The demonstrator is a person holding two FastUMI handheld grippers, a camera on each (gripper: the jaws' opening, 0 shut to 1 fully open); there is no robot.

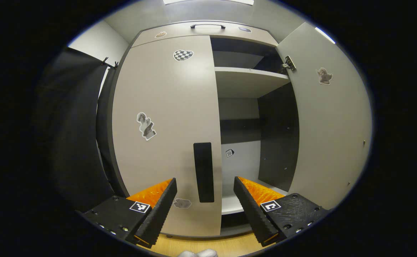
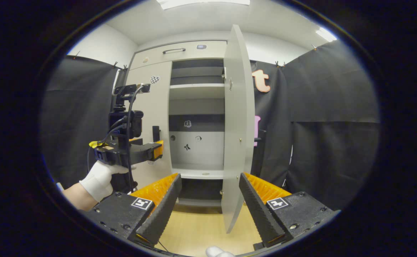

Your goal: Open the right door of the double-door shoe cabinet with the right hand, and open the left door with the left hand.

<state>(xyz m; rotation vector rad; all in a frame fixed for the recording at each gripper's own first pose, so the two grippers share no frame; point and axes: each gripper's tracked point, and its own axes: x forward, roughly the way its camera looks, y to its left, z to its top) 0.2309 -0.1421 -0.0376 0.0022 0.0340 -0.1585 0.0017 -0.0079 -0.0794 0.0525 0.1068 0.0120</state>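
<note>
Straight ahead in the left gripper view: shoe cabinet (image 1: 208,32) with left door (image 1: 165,132) closed flat, right door (image 1: 331,135) swung wide open toward the right edge. Dark vertical handle (image 1: 203,172) on the left door near its inner edge, framed between the left gripper (image 1: 205,194) fingers, which stand spread apart and hold nothing; whether any finger touches the door, impossible to say. Checkered heart sticker (image 1: 183,55) high on the left door, figure sticker (image 1: 146,126) at mid height, another small sticker (image 1: 182,203) low beside the near finger. Inside the opened half, 1 pale shelf (image 1: 249,80) up top, dark side panel (image 1: 279,135), light back wall, and a lower floor board. Hinge (image 1: 289,63) visible at the top of the right door, with a small sticker (image 1: 324,76) on its inner face. Above both doors, a drawer front with a bar handle (image 1: 207,26). Seen from the right gripper view, right door (image 2: 237,128) edge-on, standing out from the cabinet (image 2: 179,57) over the wooden floor (image 2: 201,228), between the right gripper (image 2: 210,192) fingers, likewise spread wide and empty, apart from the door. Farther left there, left gripper (image 2: 147,151) held by a white-gloved hand (image 2: 99,178), level with the left door (image 2: 151,117) handle, close up against it.
</note>
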